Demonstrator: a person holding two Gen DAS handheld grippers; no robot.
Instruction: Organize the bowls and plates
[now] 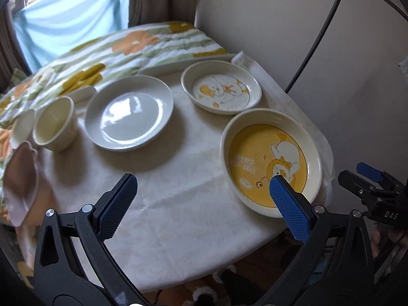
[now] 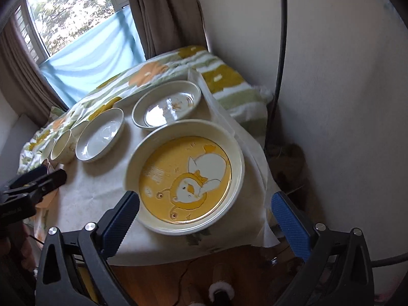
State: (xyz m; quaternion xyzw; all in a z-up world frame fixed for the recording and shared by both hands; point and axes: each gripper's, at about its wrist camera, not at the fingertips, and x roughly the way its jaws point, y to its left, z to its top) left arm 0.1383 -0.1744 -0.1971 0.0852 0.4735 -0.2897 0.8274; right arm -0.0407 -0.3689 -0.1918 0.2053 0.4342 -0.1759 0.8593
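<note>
A large yellow duck plate (image 1: 270,163) (image 2: 186,176) lies at the table's near right. Behind it is a smaller white duck plate (image 1: 221,86) (image 2: 167,104). A plain white plate (image 1: 130,112) (image 2: 100,135) lies in the middle, with a cream bowl (image 1: 54,123) (image 2: 61,150) and another small white bowl (image 1: 23,127) to its left. My left gripper (image 1: 201,188) is open above the table's near part, its right finger over the yellow plate's rim. My right gripper (image 2: 204,204) is open, its fingers standing either side of the yellow plate's near edge, empty.
The table (image 1: 178,204) has a white cloth. A flowered quilt (image 1: 102,51) lies behind it, with a flat white dish (image 1: 178,65) at its edge. A pink object (image 1: 21,186) sits at the left. A wall and black cable (image 2: 280,51) stand right.
</note>
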